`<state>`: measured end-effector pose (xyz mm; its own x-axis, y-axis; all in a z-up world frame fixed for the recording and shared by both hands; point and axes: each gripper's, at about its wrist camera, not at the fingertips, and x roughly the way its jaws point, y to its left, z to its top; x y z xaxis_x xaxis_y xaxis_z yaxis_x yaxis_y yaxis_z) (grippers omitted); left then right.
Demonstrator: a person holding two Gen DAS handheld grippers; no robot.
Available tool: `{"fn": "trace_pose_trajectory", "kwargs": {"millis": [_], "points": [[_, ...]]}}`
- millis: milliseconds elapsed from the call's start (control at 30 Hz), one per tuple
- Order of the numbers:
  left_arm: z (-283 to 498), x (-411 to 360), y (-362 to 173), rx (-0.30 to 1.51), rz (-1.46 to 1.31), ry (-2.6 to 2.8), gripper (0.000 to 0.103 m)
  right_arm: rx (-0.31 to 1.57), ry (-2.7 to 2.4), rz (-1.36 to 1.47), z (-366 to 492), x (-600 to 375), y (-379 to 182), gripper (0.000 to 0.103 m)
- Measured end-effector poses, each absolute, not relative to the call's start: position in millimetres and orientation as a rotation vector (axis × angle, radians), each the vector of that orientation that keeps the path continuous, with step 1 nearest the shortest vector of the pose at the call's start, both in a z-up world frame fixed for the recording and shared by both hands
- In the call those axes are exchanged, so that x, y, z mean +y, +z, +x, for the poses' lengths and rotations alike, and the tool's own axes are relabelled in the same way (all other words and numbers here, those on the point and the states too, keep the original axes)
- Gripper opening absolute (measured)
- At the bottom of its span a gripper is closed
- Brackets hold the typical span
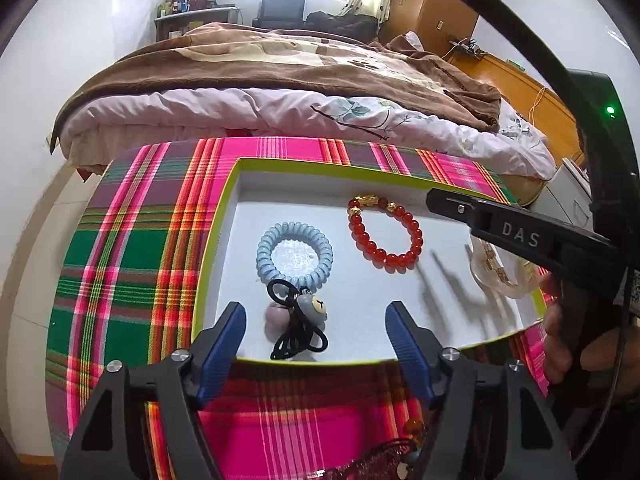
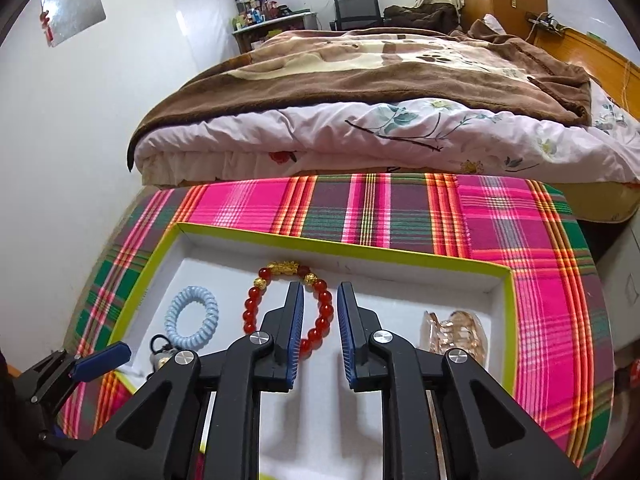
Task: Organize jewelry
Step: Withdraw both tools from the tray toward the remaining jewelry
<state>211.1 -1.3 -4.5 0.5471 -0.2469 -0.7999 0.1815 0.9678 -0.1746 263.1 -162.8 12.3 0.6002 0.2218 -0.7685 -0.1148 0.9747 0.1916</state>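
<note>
A shallow white tray with a lime rim [image 1: 224, 216] [image 2: 160, 248] lies on a plaid cloth. In it are a pale blue spiral hair tie [image 1: 294, 254] [image 2: 192, 318], a red bead bracelet with gold charms [image 1: 386, 232] [image 2: 256, 304], a clear amber hair claw [image 1: 496, 272] [image 2: 456, 336] and a black hair tie with a bear charm [image 1: 298, 320] [image 2: 162, 350]. My left gripper [image 1: 316, 320] is open, and the black hair tie lies loose between its blue pads. My right gripper [image 2: 320, 312] hovers over the bracelet's right side, jaws a narrow gap apart and gripping nothing.
The plaid cloth [image 2: 540, 280] covers the table to its edges. A bed with a brown blanket [image 2: 380, 80] stands right behind. On the cloth near me lie an amber bead [image 1: 414, 426] and a dark red sequinned piece [image 1: 372, 464]. A person's hand [image 1: 560, 332] holds the right gripper.
</note>
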Motion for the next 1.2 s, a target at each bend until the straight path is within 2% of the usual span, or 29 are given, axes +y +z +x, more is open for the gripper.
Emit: {"fn": "trace_pose_trajectory", "kwargs": {"millis": [333, 533, 900, 1200], "points": [[174, 4, 20, 0.922, -0.062, -0.245, 0.078, 0.839, 0.208, 0.165, 216, -175, 41, 0.02], [147, 12, 30, 0.903, -0.081, -0.233, 0.078, 0.817, 0.211, 0.175, 181, -186, 46, 0.027], [96, 29, 32, 0.881, -0.12, -0.233, 0.079, 0.821, 0.256, 0.222, 115, -202, 26, 0.028], [68, 45, 16, 0.904, -0.166, -0.218, 0.079, 0.907, 0.259, 0.167, 99, -184, -9, 0.028]]}}
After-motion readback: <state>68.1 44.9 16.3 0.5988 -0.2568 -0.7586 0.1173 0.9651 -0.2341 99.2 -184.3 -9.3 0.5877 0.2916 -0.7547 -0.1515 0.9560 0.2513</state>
